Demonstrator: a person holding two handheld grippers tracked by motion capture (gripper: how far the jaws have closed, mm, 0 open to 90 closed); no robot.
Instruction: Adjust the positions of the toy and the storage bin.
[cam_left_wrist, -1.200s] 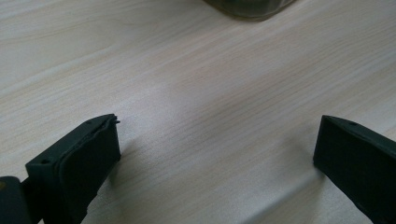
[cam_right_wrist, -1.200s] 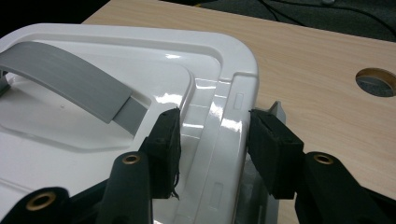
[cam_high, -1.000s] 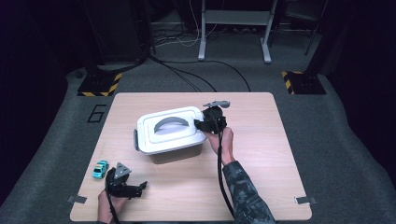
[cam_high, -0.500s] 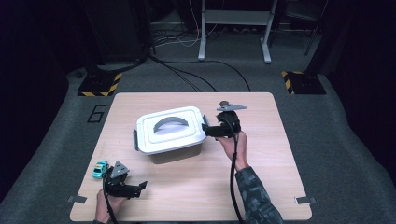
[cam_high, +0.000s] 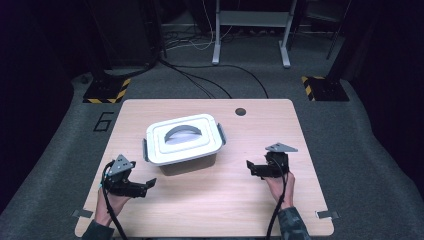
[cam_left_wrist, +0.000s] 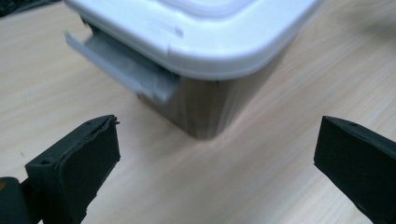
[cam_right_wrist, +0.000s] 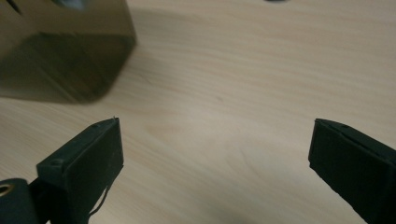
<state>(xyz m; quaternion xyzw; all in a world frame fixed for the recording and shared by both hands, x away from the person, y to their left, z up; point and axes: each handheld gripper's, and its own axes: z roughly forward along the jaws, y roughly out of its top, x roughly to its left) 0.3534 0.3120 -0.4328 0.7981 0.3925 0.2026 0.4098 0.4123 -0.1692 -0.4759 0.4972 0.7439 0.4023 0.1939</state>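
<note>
Fingers (cam_left_wrist: 74, 172) wide on both grippers, empty — left gripper (cam_high: 142, 186) at seven o'clock of the white-lidded grey plastic box (cam_high: 182, 142), right gripper (cam_high: 252, 167) at four, over the pale wooden surface (cam_high: 210, 210).

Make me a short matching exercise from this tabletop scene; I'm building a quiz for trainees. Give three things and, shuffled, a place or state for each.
Things:
1. white plastic lidded box with grey side latches
2. left hand-held gripper
3. right hand-held gripper

Places or states:
A. open, at the table's near left
B. lid on, mid-table
C. open, right of the box, on the table's right part

Pairs: 1-B, 2-A, 3-C
</note>
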